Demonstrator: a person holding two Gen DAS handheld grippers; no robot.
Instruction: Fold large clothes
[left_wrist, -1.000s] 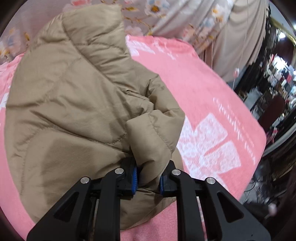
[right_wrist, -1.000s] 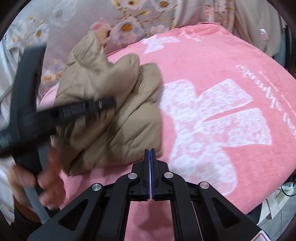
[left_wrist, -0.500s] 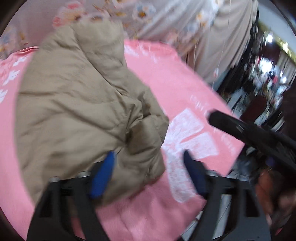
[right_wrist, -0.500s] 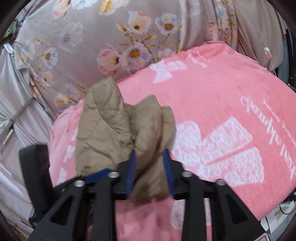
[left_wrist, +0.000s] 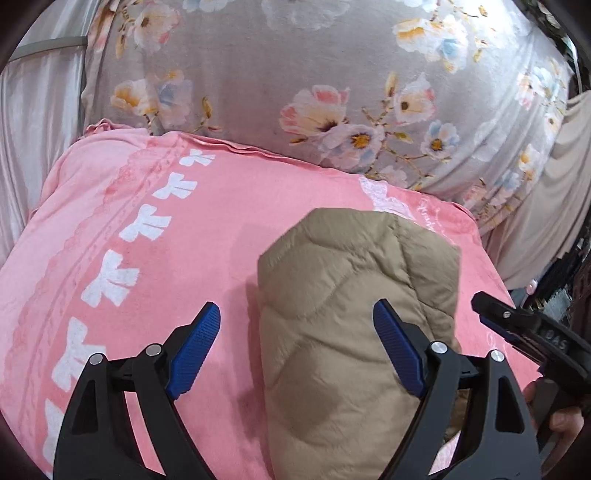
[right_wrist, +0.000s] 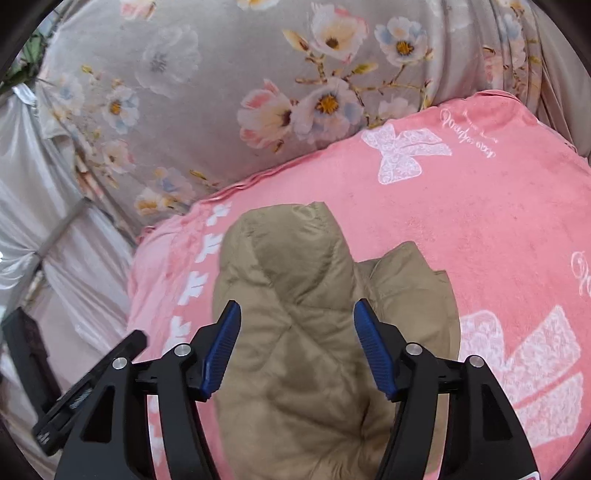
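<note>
The left gripper (left_wrist: 297, 345) has let go of the tan quilted jacket (left_wrist: 354, 332) it pinched a second ago; its jaws stand wide and empty. The right gripper (right_wrist: 295, 343) has just been opening, touching nothing. The jacket lies as a compact bundle on the pink blanket (left_wrist: 184, 229), so the fold looks finished.

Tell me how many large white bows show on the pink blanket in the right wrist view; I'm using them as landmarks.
2. One white bow lies at the far end of the pink blanket, near the floral cloth. The other lies at the near right, beside the tan jacket, which may hide more.
</note>
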